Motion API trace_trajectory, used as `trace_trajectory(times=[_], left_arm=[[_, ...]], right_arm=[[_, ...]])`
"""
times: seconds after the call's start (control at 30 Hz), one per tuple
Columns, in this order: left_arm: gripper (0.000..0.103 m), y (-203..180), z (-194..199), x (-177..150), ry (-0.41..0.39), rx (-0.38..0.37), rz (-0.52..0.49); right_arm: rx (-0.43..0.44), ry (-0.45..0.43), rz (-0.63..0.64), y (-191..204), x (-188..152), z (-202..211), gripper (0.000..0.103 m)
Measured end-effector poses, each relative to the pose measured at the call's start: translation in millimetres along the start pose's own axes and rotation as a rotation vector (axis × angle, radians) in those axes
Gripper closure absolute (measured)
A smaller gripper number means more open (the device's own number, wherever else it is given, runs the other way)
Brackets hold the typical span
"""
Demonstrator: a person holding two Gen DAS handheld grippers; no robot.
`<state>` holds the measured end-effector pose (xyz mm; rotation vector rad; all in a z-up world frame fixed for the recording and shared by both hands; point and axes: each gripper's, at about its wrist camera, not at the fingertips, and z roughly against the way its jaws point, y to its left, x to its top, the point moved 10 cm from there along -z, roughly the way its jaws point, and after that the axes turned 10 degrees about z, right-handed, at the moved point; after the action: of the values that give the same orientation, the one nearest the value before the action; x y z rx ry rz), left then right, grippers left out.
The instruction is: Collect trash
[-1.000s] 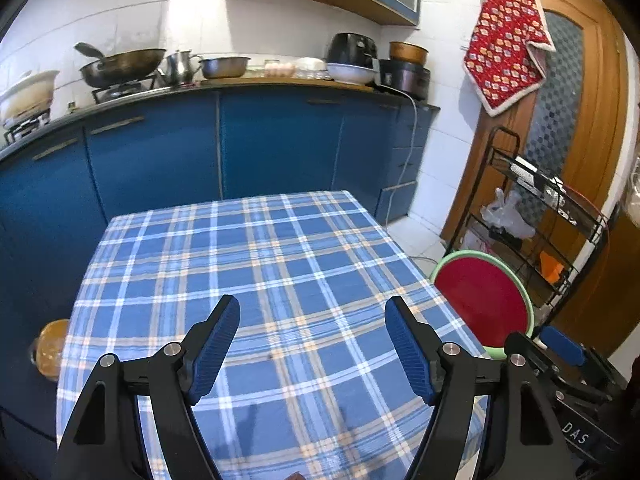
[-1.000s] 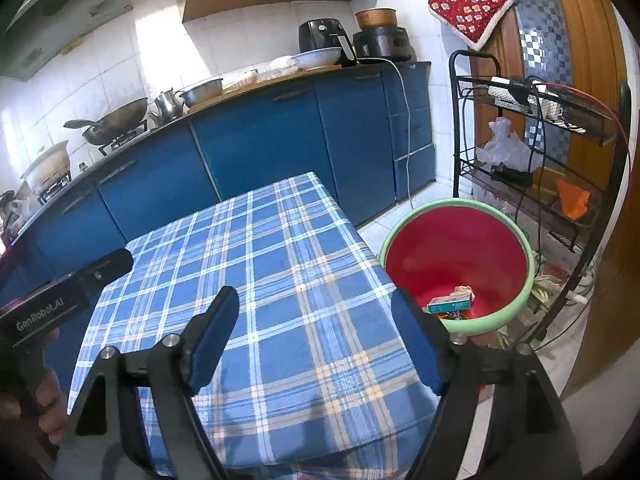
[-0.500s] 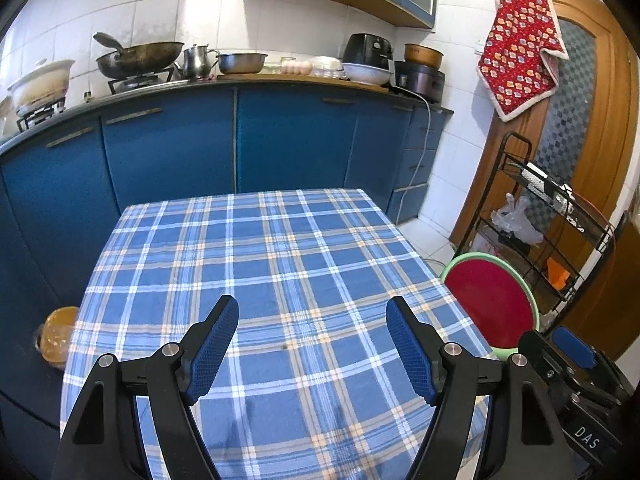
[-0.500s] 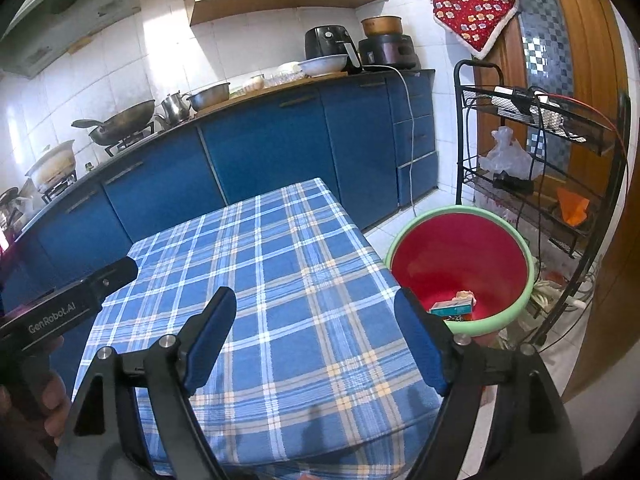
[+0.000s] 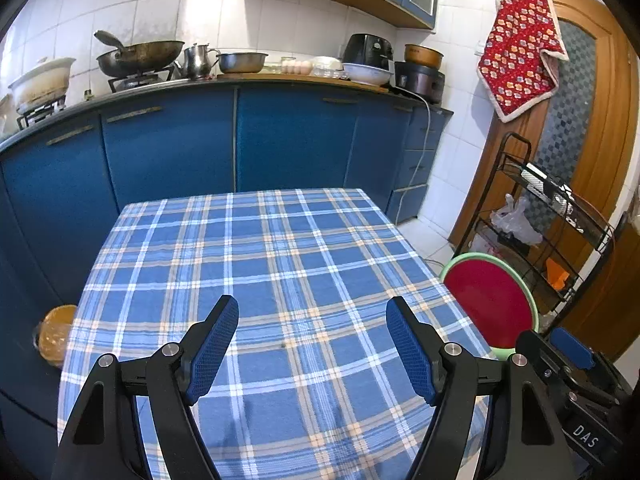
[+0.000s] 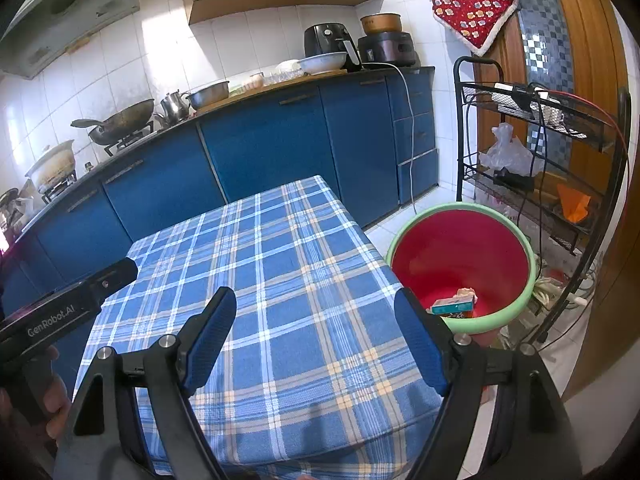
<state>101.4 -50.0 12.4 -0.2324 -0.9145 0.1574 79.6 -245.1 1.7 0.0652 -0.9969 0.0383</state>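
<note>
A red basin with a green rim (image 6: pixel 464 256) stands on the floor right of the table; in it lie a small teal and white box (image 6: pixel 454 305) and a crumpled scrap (image 6: pixel 466 291). The same basin (image 5: pixel 486 300) shows at the table's right edge in the left wrist view. My left gripper (image 5: pixel 312 340) hovers open over the blue plaid tablecloth (image 5: pixel 260 256), nothing between its blue pads. My right gripper (image 6: pixel 316 336) is open too, above the table's near right part (image 6: pixel 280 280), with the basin just right of its right finger. I see nothing lying on the cloth.
Blue cabinets (image 5: pixel 280 136) run behind the table, with a wok (image 5: pixel 140 56), pots and appliances on the counter. A black wire rack (image 6: pixel 540 152) with cables and bags stands right of the basin by a wooden door (image 5: pixel 592 128). An orange container (image 5: pixel 56 336) sits on the floor, left.
The left wrist view has swung a little, so the table and counter now sit more squarely ahead. Both grippers stay open; nothing was picked up or dropped.
</note>
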Motion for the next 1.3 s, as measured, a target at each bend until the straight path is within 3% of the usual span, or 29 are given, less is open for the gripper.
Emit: trace_trajectory(times=[1.3], left_arm=[[0.026, 0.2, 1.3, -3.5, -0.002, 0.004, -0.001]], right_arm=[[-0.003, 0.004, -0.006, -1.4, -2.2, -1.1, 0.022]])
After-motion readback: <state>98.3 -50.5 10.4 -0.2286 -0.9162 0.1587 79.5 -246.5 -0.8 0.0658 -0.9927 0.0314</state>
